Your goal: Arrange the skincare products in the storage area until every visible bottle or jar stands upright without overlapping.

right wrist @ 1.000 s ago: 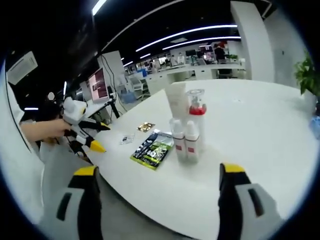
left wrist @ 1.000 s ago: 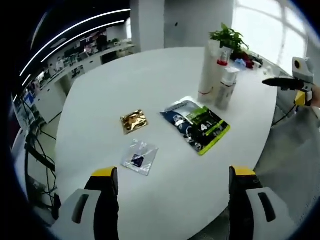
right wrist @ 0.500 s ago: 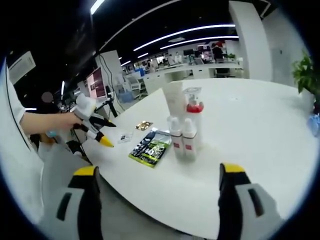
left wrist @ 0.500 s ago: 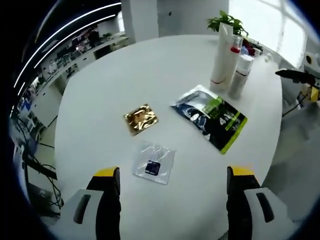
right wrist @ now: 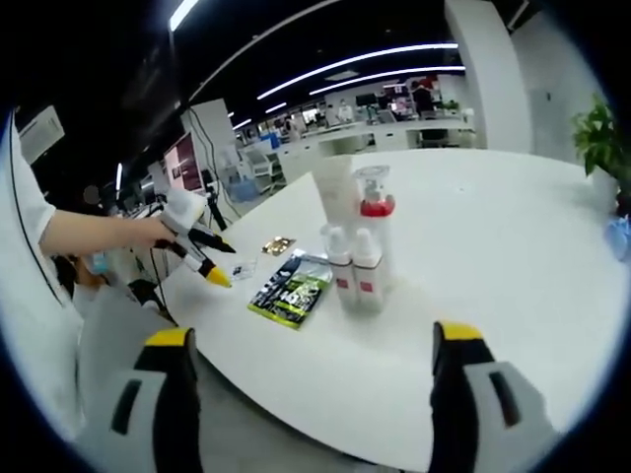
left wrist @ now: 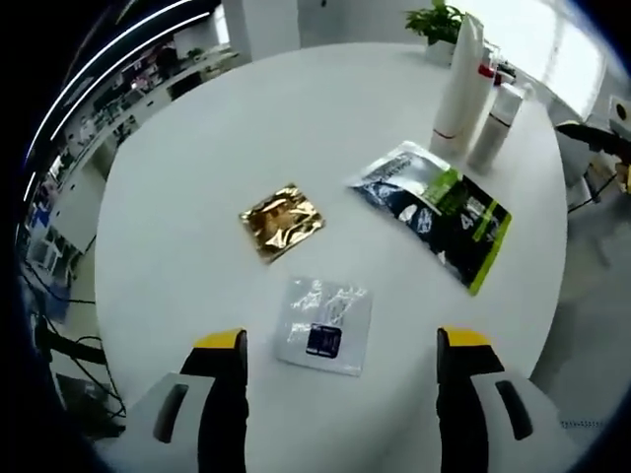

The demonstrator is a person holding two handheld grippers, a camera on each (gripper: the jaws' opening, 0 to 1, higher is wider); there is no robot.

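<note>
Upright on the white table (right wrist: 493, 246) stand a white tube (right wrist: 335, 197), a pump bottle with a red collar (right wrist: 373, 212) and two small white bottles (right wrist: 355, 271). From the left gripper view the tube (left wrist: 460, 79) and a bottle (left wrist: 493, 123) are at the far right. Flat on the table lie a dark green pouch (left wrist: 434, 207), a gold sachet (left wrist: 282, 219) and a clear sachet (left wrist: 323, 327). My left gripper (left wrist: 342, 394) is open just short of the clear sachet. My right gripper (right wrist: 311, 394) is open off the table's edge, well short of the bottles.
A person's hand holds the left gripper (right wrist: 223, 264) over the table's left edge, near the clear sachet (right wrist: 243, 268). A potted plant (right wrist: 596, 148) stands at the far right. Desks and screens fill the office behind. The table's near edge curves below the pouch (right wrist: 292, 288).
The left gripper has moved forward and lower over the table, toward the clear sachet. The right gripper has stayed nearly still. Nothing on the table has shifted.
</note>
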